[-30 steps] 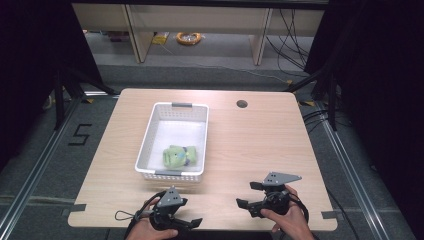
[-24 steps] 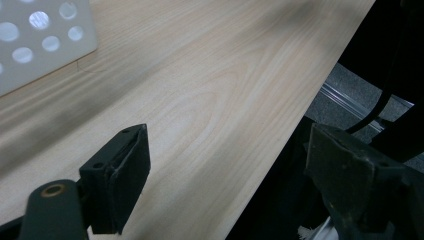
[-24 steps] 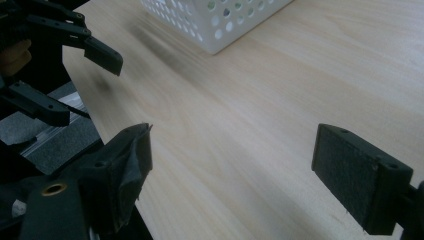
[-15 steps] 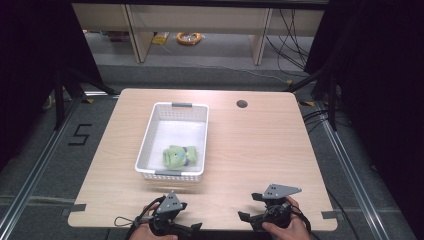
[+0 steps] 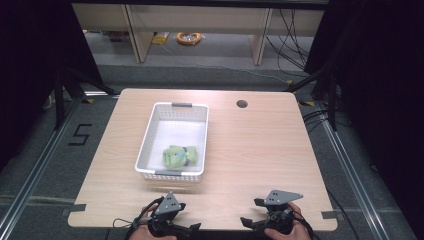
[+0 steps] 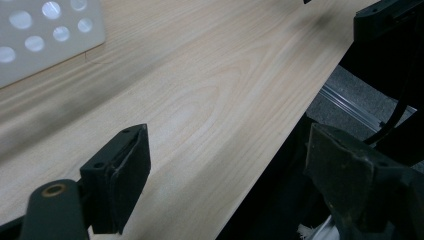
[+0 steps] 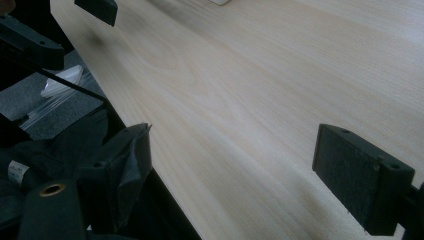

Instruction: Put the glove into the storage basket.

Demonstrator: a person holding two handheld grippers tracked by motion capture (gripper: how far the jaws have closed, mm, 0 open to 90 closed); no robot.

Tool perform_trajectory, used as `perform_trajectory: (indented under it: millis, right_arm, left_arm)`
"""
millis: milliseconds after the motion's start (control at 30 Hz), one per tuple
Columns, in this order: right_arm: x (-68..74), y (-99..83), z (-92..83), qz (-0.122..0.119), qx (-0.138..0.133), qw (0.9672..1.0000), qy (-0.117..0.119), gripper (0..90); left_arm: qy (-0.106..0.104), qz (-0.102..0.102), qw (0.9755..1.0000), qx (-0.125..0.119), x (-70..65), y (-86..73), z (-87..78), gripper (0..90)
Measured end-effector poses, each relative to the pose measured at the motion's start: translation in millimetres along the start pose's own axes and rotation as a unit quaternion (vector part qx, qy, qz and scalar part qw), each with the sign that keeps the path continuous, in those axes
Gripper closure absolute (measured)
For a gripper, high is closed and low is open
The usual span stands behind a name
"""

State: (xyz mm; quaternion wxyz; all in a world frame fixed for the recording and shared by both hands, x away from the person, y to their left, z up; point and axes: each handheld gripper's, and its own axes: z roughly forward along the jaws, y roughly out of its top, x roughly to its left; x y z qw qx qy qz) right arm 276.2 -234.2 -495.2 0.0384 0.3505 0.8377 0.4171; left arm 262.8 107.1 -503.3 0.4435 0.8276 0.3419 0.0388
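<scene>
A white perforated basket [image 5: 150,135] stands on the wooden table [image 5: 260,150], left of centre. A green plush toy [image 5: 180,156] lies in its near end. Both grippers sit at the table's near edge, held by hands, with their jaws pointing toward each other. My left gripper [image 5: 186,217] is open and holds nothing; in the left gripper view [image 6: 225,170] its jaws straddle the table edge. My right gripper [image 5: 252,211] is open too, and in the right gripper view [image 7: 235,165] there is bare wood between its pads. Both are well short of the basket.
A round cable hole [image 5: 242,104] sits near the table's far edge. A corner of the basket [image 6: 45,35] shows in the left gripper view. Beyond the table are shelf legs, cables and an orange coil [image 5: 188,37] on the floor.
Both hands have drawn the grippers back toward the near edge of the table. The basket and the toy have not moved.
</scene>
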Motion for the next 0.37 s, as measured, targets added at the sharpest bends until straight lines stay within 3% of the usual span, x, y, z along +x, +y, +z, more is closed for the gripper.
perform_trajectory:
  millis: [133,233,267,300,333,367]
  right_arm:
    - [0.0,-0.1,0.9,0.009,0.004,0.9999,0.013,16.9]
    - [-0.7,-0.2,0.3,-0.001,0.003,1.0000,-0.005,16.8]
    - [-1.1,-0.3,0.1,-0.001,0.002,1.0000,-0.006,16.8]
    - [-1.5,-0.3,0.0,0.000,0.002,1.0000,-0.007,16.8]
    - [1.0,-0.7,-0.5,0.019,0.006,0.9998,-0.004,16.8]
    - [-0.7,-0.6,-0.4,0.007,0.005,0.9999,-0.006,16.7]
  left_arm:
    - [0.000,-0.003,1.0000,-0.004,-0.5,0.0,0.9,17.6]
    - [0.001,-0.005,1.0000,-0.004,0.2,0.1,0.5,17.6]
    - [0.005,0.006,1.0000,0.005,2.1,0.4,-0.5,17.6]
    - [0.004,0.003,1.0000,0.006,2.5,0.3,0.1,17.6]
    - [0.000,-0.003,1.0000,0.001,1.6,0.2,0.6,17.6]
    - [0.000,-0.014,0.9999,0.004,0.9,-0.1,0.6,17.6]
